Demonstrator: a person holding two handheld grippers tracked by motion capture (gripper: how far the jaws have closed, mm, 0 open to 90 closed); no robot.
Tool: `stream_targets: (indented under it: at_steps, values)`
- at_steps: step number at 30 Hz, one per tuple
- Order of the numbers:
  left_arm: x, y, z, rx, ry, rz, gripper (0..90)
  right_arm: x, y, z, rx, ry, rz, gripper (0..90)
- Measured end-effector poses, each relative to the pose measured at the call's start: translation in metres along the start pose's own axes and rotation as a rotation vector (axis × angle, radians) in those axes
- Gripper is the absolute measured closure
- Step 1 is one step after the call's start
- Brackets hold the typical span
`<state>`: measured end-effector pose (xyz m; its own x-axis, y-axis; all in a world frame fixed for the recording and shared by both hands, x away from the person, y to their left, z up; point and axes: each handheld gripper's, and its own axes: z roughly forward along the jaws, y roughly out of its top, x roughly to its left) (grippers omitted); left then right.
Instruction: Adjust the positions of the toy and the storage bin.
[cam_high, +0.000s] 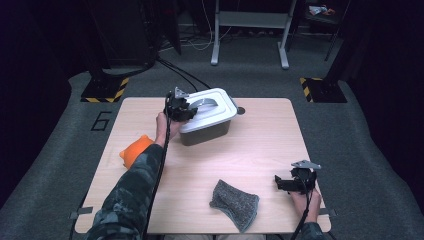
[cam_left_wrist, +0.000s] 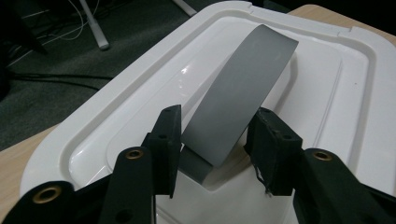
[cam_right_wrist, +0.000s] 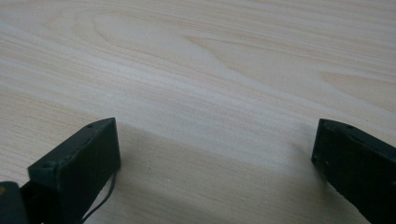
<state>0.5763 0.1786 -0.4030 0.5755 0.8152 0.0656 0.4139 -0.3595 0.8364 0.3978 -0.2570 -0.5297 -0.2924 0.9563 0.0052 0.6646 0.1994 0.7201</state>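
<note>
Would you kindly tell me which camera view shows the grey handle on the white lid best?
The left gripper view: the grey handle arches large between the left gripper fingers, open around it. The high view shows it small on the lid; the right gripper view faces bare table.

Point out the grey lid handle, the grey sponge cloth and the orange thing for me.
Grey lid handle (cam_left_wrist: 243, 93), left gripper view, middle of the strap.
Grey sponge cloth (cam_high: 234, 202), high view, its centre.
Orange thing (cam_high: 134, 150), high view, its top face.
</note>
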Motion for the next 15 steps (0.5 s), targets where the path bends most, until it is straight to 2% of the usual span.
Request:
stream_targets:
  at_steps: [5, 6, 8, 11, 15]
  values:
    - [-0.0005, -0.0015, -0.0022, 0.014, -0.010, 0.071, 60.7, 0.0001, 0.0000, -0.0001, 0.000, -0.001, 0.001, 0.3]
    - [-0.0018, -0.0023, -0.0021, 0.004, -0.014, 0.067, 61.2, 0.0001, 0.0000, -0.0003, 0.002, 0.000, 0.001, 0.3]
    - [-0.0027, -0.0031, -0.0031, 0.003, -0.016, 0.100, 61.9, 0.0002, 0.0000, -0.0002, 0.000, 0.000, 0.001, 0.3]
    - [-0.0040, -0.0050, -0.0050, -0.004, -0.037, 0.087, 62.3, 0.0003, -0.0001, -0.0002, 0.000, -0.001, 0.003, 0.3]
    - [-0.0056, -0.0070, -0.0068, -0.013, -0.061, 0.108, 62.7, 0.0003, -0.0001, -0.0002, -0.001, -0.001, 0.002, 0.3]
